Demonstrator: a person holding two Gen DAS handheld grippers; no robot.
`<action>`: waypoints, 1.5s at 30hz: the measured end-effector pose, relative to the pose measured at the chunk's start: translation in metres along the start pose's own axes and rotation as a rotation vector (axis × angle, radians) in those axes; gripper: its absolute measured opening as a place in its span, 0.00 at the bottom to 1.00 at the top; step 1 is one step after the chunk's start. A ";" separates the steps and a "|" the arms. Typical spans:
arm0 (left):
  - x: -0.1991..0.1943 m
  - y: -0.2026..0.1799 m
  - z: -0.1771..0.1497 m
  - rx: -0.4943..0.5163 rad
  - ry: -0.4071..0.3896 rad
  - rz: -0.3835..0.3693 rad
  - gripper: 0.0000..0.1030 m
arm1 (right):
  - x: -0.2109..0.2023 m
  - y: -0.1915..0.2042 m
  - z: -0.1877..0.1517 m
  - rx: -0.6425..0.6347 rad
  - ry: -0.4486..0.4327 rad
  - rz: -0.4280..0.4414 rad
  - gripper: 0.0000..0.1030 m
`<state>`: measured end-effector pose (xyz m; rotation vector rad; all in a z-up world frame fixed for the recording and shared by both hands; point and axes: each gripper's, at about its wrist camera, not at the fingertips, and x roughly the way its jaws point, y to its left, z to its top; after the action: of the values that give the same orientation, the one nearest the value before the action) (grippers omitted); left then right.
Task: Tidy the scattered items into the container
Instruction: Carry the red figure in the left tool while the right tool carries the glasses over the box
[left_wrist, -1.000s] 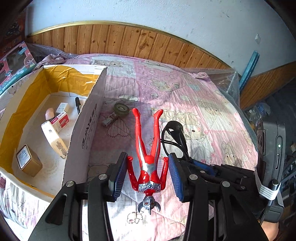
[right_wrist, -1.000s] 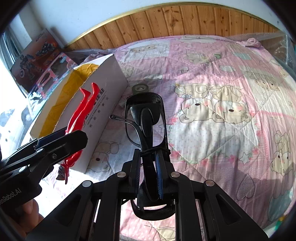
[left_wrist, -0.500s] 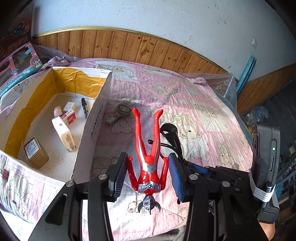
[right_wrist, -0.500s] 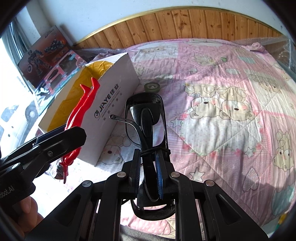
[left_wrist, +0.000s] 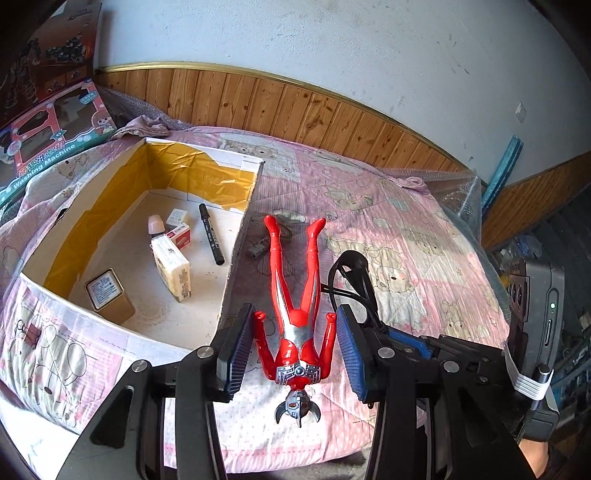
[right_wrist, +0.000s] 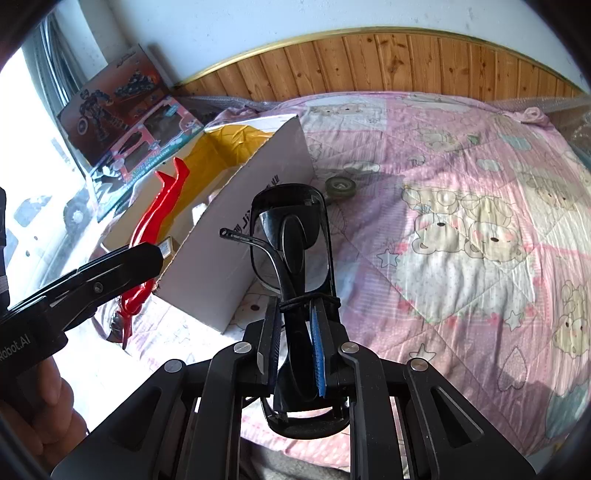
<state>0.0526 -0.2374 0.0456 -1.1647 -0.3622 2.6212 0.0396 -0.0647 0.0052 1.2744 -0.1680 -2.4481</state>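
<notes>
**Entry: two loads in transit to the open white cardboard box with yellow lining**

**Change noted.** Against the views of a second ago, both cameras sit higher and the box's near wall has drifted toward the middle of the left wrist picture. Both tools have been raised off the pink bear-print quilt and are closing on the box. Judged: pick-up is done and the carry is under way, with release not yet due.

**Item 1.** Red-and-silver plastic hero figure, head toward the camera, legs pointing away.
- Left gripper: jaws set fairly wide, with the blue pads bearing on the figure's two arms and gripping it there.
- Position: just right of the box's right wall. In the right wrist view its legs stand up against the box opening, clear of the quilt.

**Item 2.** Folded black plastic sunglasses, one temple sticking out, with a thin dark cord round them.
- Right gripper: pressed nearly together, pinching the folded frame edge-on.
- Position: to the right of the box's white outer wall, outside it.

**Already in the box.** Black marker pen, cream rectangular block, small brown square tin.

**Still loose.** Grey-green tape roll, on the quilt just beside the box's far right corner.
</notes>
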 end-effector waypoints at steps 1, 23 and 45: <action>-0.002 0.002 0.001 -0.003 -0.004 0.001 0.44 | 0.001 0.003 0.001 -0.005 0.000 0.003 0.15; -0.024 0.069 0.032 -0.112 -0.079 0.038 0.45 | 0.020 0.067 0.052 -0.131 -0.008 0.071 0.16; -0.016 0.125 0.063 -0.212 -0.095 0.096 0.45 | 0.057 0.104 0.109 -0.211 0.013 0.104 0.16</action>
<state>-0.0005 -0.3675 0.0571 -1.1486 -0.6311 2.7824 -0.0505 -0.1894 0.0532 1.1602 0.0272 -2.2991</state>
